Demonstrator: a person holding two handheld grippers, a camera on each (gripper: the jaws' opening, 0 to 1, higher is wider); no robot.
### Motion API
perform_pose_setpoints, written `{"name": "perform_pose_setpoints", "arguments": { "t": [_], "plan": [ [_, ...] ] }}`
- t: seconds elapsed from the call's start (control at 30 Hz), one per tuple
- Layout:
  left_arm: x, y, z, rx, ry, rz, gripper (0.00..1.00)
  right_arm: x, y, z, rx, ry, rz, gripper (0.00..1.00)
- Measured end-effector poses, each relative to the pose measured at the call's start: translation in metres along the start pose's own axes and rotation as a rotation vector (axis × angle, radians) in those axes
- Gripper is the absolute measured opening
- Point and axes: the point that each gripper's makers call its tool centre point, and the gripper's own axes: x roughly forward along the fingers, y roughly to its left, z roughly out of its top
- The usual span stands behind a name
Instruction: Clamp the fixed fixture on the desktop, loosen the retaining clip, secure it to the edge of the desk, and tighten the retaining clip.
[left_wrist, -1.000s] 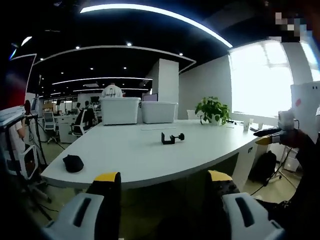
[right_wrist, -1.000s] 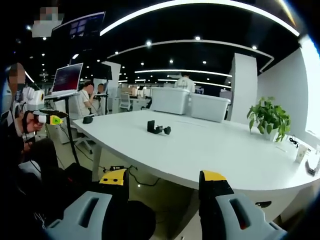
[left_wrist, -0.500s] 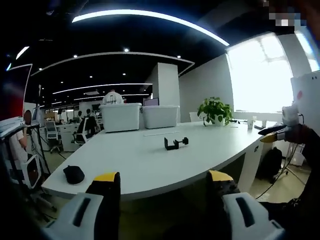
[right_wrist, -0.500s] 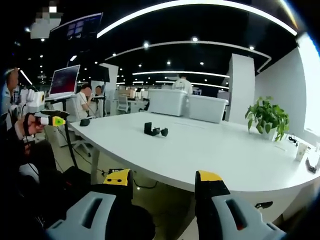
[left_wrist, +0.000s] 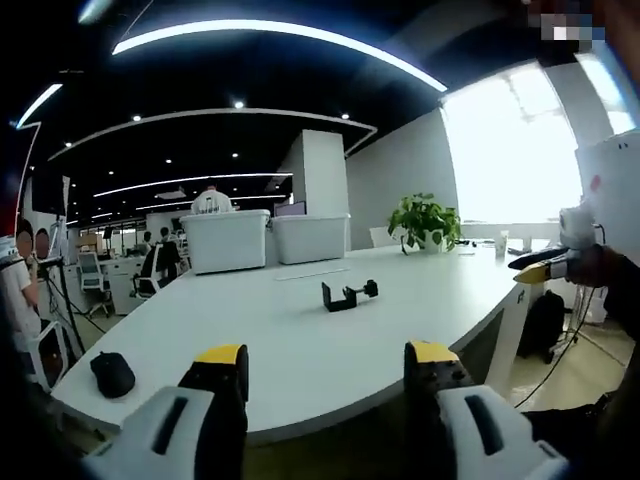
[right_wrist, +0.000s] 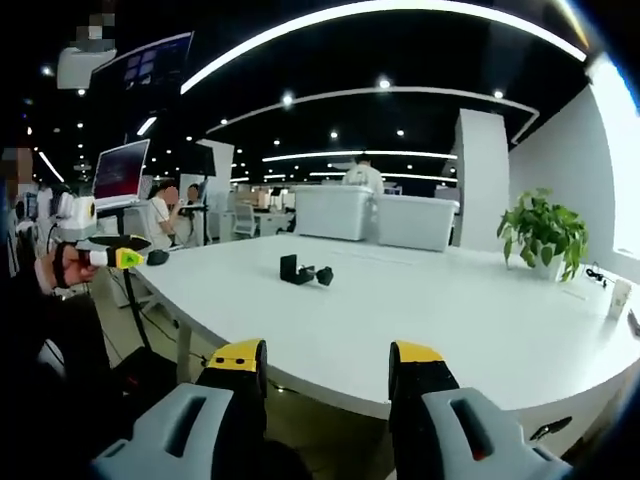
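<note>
Lying on the white desk (left_wrist: 300, 340), well back from its near edge, the black fixture (left_wrist: 349, 295) is seen untouched; the left gripper (left_wrist: 325, 362) and right gripper (right_wrist: 326, 358) are held short of it, jaws released and empty

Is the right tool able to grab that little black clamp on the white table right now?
Probably not yet. The right tool is open and hangs short of the table's near edge, while the black clamp sits farther in on the top. Nothing lies between them, so moving forward should get it there.
</note>
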Motion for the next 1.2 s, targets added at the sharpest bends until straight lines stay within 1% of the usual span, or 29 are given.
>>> {"name": "perform_pose_setpoints", "arguments": {
  "t": [0.1,0.23,0.37,0.4,0.47,0.53,0.6,0.67,0.7,0.77,0.87,0.9,0.93,0.97,1.1,1.2],
  "plan": [
    [0.010,0.001,-0.001,0.003,-0.006,0.001,0.65,0.011,0.003,0.001,-0.024,-0.012,0.006,0.48],
    [0.025,0.003,-0.006,0.008,-0.005,0.002,0.66,0.024,0.001,0.000,-0.020,-0.007,0.014,0.49],
    [0.046,0.006,-0.010,-0.008,-0.004,-0.002,0.65,0.039,-0.006,0.003,-0.024,-0.024,0.007,0.49],
    [0.053,0.002,-0.010,-0.019,-0.010,-0.021,0.66,0.044,-0.008,0.004,-0.025,-0.029,0.005,0.49],
    [0.061,-0.002,-0.013,-0.002,0.004,-0.044,0.67,0.055,-0.011,0.005,-0.019,-0.036,0.012,0.48],
    [0.070,-0.005,-0.016,0.028,0.016,-0.046,0.68,0.061,-0.010,0.005,-0.015,-0.038,0.020,0.48],
    [0.075,-0.006,-0.017,0.049,0.020,-0.047,0.68,0.066,-0.010,0.005,-0.032,-0.041,0.020,0.48],
    [0.079,-0.007,-0.017,0.055,0.017,-0.048,0.68,0.070,-0.012,0.003,-0.033,-0.037,0.014,0.49],
    [0.082,-0.006,-0.017,0.050,0.020,-0.046,0.67,0.073,-0.015,0.002,-0.025,-0.036,0.000,0.49],
    [0.089,-0.007,-0.019,0.050,0.025,-0.056,0.66,0.079,-0.018,0.002,-0.032,-0.040,-0.012,0.52],
    [0.097,-0.011,-0.022,0.059,0.027,-0.081,0.56,0.086,-0.022,0.004,-0.029,-0.052,-0.019,0.53],
    [0.101,-0.011,-0.025,0.045,0.038,-0.078,0.55,0.088,-0.021,0.004,-0.024,-0.053,-0.015,0.53],
    [0.103,-0.008,-0.030,0.031,0.066,-0.061,0.56,0.089,-0.019,0.003,-0.021,-0.053,-0.011,0.53],
    [0.106,-0.007,-0.032,0.038,0.077,-0.059,0.57,0.091,-0.018,0.003,-0.021,-0.054,-0.005,0.53],
    [0.119,-0.002,-0.032,0.057,0.071,-0.045,0.56,0.097,-0.013,0.002,-0.029,-0.052,0.016,0.53],
    [0.132,0.002,-0.030,0.037,0.060,-0.035,0.57,0.102,-0.013,0.001,-0.028,-0.047,0.023,0.53]
  ]
}}
